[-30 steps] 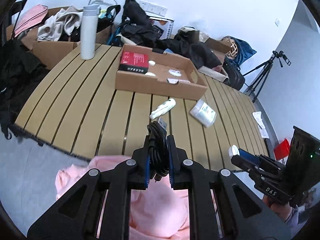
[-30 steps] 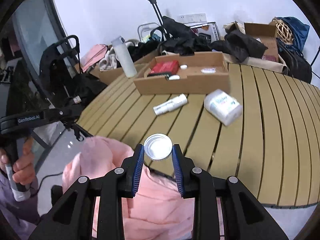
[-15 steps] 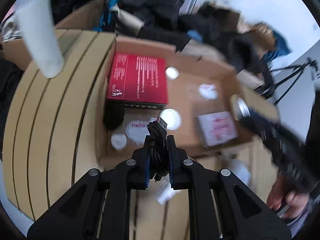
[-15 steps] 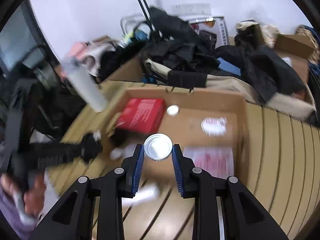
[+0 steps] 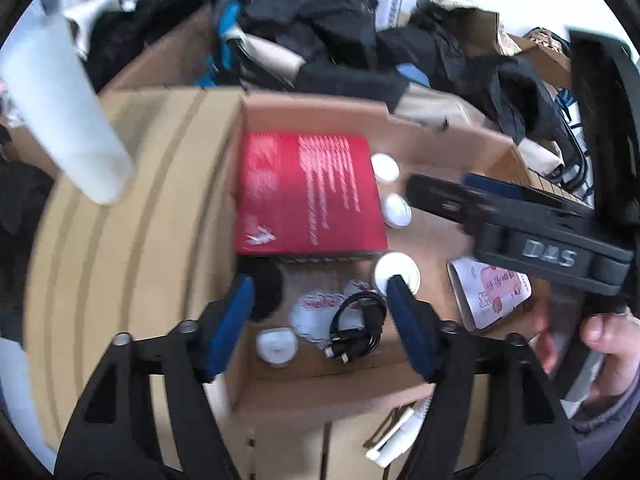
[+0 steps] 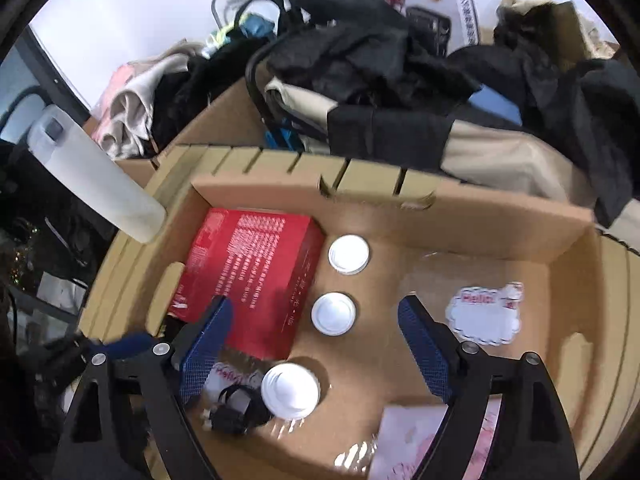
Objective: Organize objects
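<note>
An open cardboard box (image 5: pixel 320 394) holds a red carton (image 5: pixel 308 192), white caps and sticker sheets. My left gripper (image 5: pixel 318 296) hangs over its near corner with the jaws opening; a coiled black cable (image 5: pixel 356 330) lies loose on the box floor below them. In the right wrist view my right gripper (image 6: pixel 312 316) is over the box (image 6: pixel 400 208), jaws also opening. A white cap (image 6: pixel 333 313) rests on the floor between them, untouched, beside the red carton (image 6: pixel 248 276). The cable (image 6: pixel 236 404) shows at the lower left.
A white bottle (image 5: pixel 68 120) stands on the slatted table left of the box. Dark clothes and bags (image 6: pixel 380 68) pile up behind it. Two more caps (image 6: pixel 348 254) (image 6: pixel 290 390), a label sheet (image 6: pixel 484 316) and a pink packet (image 5: pixel 492 292) lie inside. A hand (image 5: pixel 608 340) holds the right gripper.
Both grippers moved from the table's near edge to above the box. The left jaws let go of the cable and the right jaws let go of the white cap; both things now lie in the box.
</note>
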`<state>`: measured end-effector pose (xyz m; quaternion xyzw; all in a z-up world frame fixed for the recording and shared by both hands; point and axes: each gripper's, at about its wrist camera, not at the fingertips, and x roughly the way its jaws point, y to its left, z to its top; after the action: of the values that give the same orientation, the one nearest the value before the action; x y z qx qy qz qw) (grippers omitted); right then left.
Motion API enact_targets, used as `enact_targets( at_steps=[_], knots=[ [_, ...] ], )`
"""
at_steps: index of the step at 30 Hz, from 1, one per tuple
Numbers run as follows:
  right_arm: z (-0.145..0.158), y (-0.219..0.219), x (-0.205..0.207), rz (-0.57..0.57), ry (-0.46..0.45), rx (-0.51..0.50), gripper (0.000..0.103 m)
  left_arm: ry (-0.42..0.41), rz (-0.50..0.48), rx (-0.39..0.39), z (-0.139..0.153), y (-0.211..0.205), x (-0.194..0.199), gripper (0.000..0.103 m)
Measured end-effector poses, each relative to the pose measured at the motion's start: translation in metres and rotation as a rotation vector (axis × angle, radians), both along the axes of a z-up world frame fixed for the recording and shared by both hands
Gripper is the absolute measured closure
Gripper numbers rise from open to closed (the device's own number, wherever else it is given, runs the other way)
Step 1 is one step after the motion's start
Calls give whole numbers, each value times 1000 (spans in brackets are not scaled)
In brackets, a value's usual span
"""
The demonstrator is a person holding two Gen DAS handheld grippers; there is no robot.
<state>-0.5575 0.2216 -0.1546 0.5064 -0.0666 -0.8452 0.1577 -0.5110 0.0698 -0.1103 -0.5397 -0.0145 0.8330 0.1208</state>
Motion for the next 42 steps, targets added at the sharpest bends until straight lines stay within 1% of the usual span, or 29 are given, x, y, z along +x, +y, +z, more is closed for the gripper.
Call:
enact_targets(
  at_steps=[2, 3, 5, 7, 9, 12, 15, 17, 18, 20, 21, 22, 23, 24, 26, 27, 28, 29, 30, 31, 32, 33, 34, 35, 36, 37, 40, 41, 42],
  knots=[
    [19, 11, 10, -12, 19, 18, 16, 19, 29, -31, 19, -8, 6, 10],
    [32, 20, 18, -18, 29, 60, 16, 36, 46, -51, 30, -14, 11, 8],
    [49, 32, 28, -29, 34, 120, 16, 52, 77, -101, 48, -24, 20, 7],
    [73, 54, 49, -54, 54, 168, 16, 69, 114, -150, 66, -34, 35, 7],
    [89, 72, 70, -76, 64, 188, 16, 89, 148, -171, 84, -39, 59, 3],
    [108, 96, 115, -94, 88, 184, 16, 118, 122, -144, 107, -38, 99, 1],
    [122, 110, 157, -107, 105, 175, 16, 154, 102, -146, 123, -33, 136, 0],
    [132, 115, 187, -112, 130, 156, 16, 175, 97, -150, 126, -30, 157, 0],
    [136, 117, 202, -112, 143, 145, 15, 193, 103, -149, 127, -30, 173, 0],
    [142, 117, 241, -100, 179, 122, 15, 205, 132, -176, 120, -30, 204, 0],
    [142, 119, 261, -90, 198, 110, 15, 213, 133, -185, 114, -30, 224, 0],
    [139, 117, 288, -74, 221, 91, 15, 222, 123, -179, 107, -30, 247, 0],
    [134, 117, 310, -65, 229, 81, 15, 226, 119, -171, 102, -30, 264, 0],
    [129, 115, 330, -63, 234, 75, 15, 233, 123, -152, 93, -32, 290, 0],
    [110, 114, 382, -59, 234, 39, 15, 253, 131, -129, 79, -34, 334, 0],
    [100, 113, 404, -61, 222, 14, 15, 270, 131, -134, 69, -34, 358, 0],
    [87, 112, 429, -54, 207, -25, 15, 271, 129, -137, 59, -33, 373, 0],
    [76, 112, 449, -54, 196, -67, 15, 256, 124, -145, 50, -30, 382, 0],
    [66, 112, 460, -63, 175, -101, 15, 219, 93, -162, 41, -22, 386, 0],
    [55, 111, 466, -61, 129, -121, 15, 198, 59, -179, 37, -15, 385, 0],
    [51, 110, 467, -53, 111, -109, 15, 200, 42, -200, 36, -7, 382, 0],
    [49, 109, 468, -55, 115, -82, 15, 223, 54, -219, 39, -2, 379, 0],
    [50, 111, 467, -74, 130, -49, 15, 241, 65, -218, 42, 1, 377, 0],
    [51, 114, 467, -84, 141, -45, 15, 248, 66, -197, 44, 4, 376, 0],
    [52, 117, 466, -89, 153, -53, 16, 239, 59, -172, 45, 7, 374, 0],
    [53, 121, 465, -94, 163, -72, 16, 229, 49, -168, 42, 9, 374, 0],
    [44, 126, 464, -96, 157, -88, 17, 217, 4, -207, 31, 21, 372, 0],
    [39, 127, 461, -100, 147, -79, 18, 213, -3, -203, 27, 23, 370, 0],
    [34, 129, 457, -103, 138, -70, 28, 205, -17, -186, 25, 27, 367, 0]
  ],
)
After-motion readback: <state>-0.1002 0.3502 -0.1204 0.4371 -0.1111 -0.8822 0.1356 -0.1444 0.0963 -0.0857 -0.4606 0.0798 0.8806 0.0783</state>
